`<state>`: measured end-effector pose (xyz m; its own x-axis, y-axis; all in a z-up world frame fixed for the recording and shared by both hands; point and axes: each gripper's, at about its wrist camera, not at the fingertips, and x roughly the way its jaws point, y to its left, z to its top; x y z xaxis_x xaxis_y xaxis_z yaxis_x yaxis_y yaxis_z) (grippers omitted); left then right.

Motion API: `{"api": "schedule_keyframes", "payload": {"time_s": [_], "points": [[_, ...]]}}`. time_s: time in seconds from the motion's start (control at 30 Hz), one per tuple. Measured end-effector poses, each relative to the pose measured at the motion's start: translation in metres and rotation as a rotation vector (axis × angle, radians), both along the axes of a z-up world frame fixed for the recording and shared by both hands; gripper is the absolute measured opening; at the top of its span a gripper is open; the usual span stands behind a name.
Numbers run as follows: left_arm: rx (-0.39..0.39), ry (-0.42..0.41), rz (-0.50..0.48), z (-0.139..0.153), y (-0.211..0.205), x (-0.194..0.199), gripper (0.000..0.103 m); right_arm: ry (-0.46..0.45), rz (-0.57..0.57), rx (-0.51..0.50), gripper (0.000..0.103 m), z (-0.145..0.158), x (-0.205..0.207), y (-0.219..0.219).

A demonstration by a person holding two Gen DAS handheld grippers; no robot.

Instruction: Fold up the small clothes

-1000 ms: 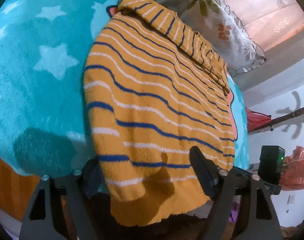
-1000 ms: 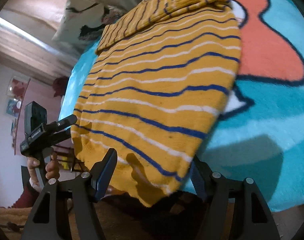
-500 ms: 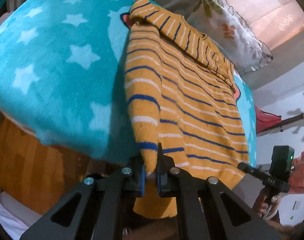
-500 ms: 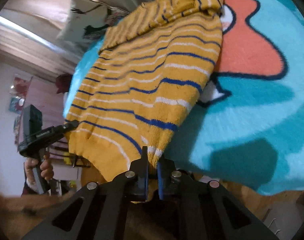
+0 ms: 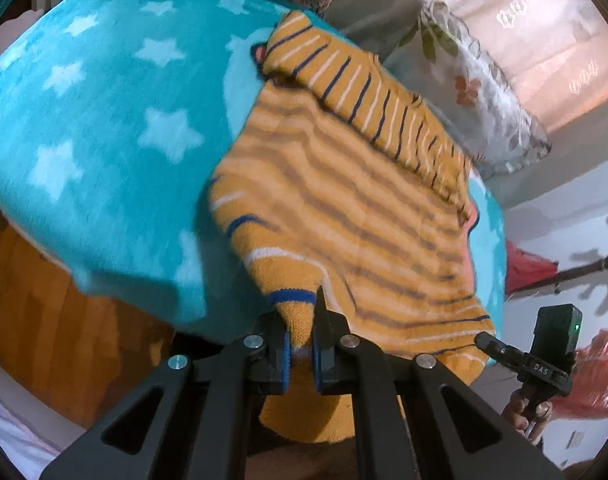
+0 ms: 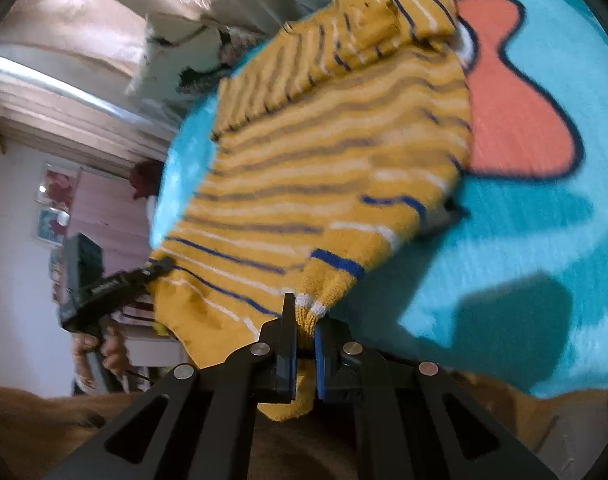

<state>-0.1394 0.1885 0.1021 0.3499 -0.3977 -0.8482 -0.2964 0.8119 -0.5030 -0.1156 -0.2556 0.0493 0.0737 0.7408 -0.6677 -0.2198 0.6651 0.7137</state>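
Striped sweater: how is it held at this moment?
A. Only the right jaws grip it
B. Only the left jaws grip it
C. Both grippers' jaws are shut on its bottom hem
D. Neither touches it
C: the left gripper and the right gripper each pinch a hem corner of the sweater, lifting it off the blanket.

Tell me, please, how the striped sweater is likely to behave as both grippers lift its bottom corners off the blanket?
The sweater will probably stay floppy: it bunches where the left gripper pinches it and sags toward the right gripper. Its fuzzy knit likely grips well rather than slipping. It may drag on the plush blanket, so the folded sleeves could shift.
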Motion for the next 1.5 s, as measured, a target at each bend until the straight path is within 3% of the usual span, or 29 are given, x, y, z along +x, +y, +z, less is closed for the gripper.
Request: {"api": "schedule_keyframes", "payload": {"time_s": [0.1,0.27,0.4,0.5,0.57,0.6,0.63,0.67,0.7,0.77,0.87,1.0,1.1,1.2,1.33,1.4,1.5], "points": [[-0.008,-0.026,0.005,0.006,0.005,0.04,0.007,-0.022,-0.026,0.062,0.007,0.017,0.034,0.006],[0.031,-0.102,0.0,0.009,0.015,0.148,0.007,-0.077,-0.129,0.093,0.007,0.035,0.131,0.021],[0.051,-0.116,0.016,-0.017,0.021,0.247,0.008,-0.059,-0.243,0.077,0.008,0.016,0.217,0.036],[-0.05,-0.053,0.049,-0.046,0.031,0.291,0.009,0.018,-0.325,0.034,0.013,-0.016,0.269,0.038],[-0.151,-0.043,0.085,-0.054,0.041,0.302,0.015,0.074,-0.368,0.053,0.018,-0.033,0.287,0.035],[-0.187,-0.057,0.088,-0.053,0.045,0.305,0.024,0.094,-0.391,0.075,0.029,-0.038,0.293,0.032],[-0.196,-0.071,0.089,-0.05,0.047,0.307,0.029,0.104,-0.415,0.102,0.043,-0.041,0.297,0.029],[-0.19,-0.095,0.086,-0.045,0.05,0.307,0.042,0.103,-0.426,0.117,0.049,-0.04,0.298,0.028],[-0.178,-0.112,0.087,-0.041,0.052,0.305,0.054,0.095,-0.439,0.13,0.053,-0.038,0.3,0.025],[-0.146,-0.144,0.09,-0.031,0.058,0.303,0.062,0.084,-0.451,0.135,0.055,-0.033,0.309,0.019],[-0.102,-0.149,0.07,-0.024,0.059,0.304,0.062,0.062,-0.475,0.133,0.057,-0.024,0.313,0.012],[0.027,-0.159,-0.019,-0.015,0.043,0.299,0.062,-0.02,-0.482,0.082,0.059,0.001,0.311,0.01],[0.062,-0.184,-0.128,-0.018,0.02,0.297,0.062,-0.105,-0.345,0.005,0.059,0.018,0.299,0.044],[0.071,-0.156,-0.201,-0.037,-0.004,0.309,0.062,-0.112,-0.165,-0.029,0.059,0.011,0.292,0.088],[0.158,-0.062,-0.145,-0.072,0.0,0.339,0.062,-0.118,-0.118,-0.175,0.059,-0.014,0.308,0.12],[0.134,-0.055,-0.081,-0.079,0.016,0.348,0.056,-0.137,-0.162,-0.293,0.056,-0.026,0.328,0.117],[0.11,-0.06,-0.025,-0.074,0.033,0.354,0.056,-0.137,-0.271,-0.34,0.045,-0.031,0.35,0.09]]}}
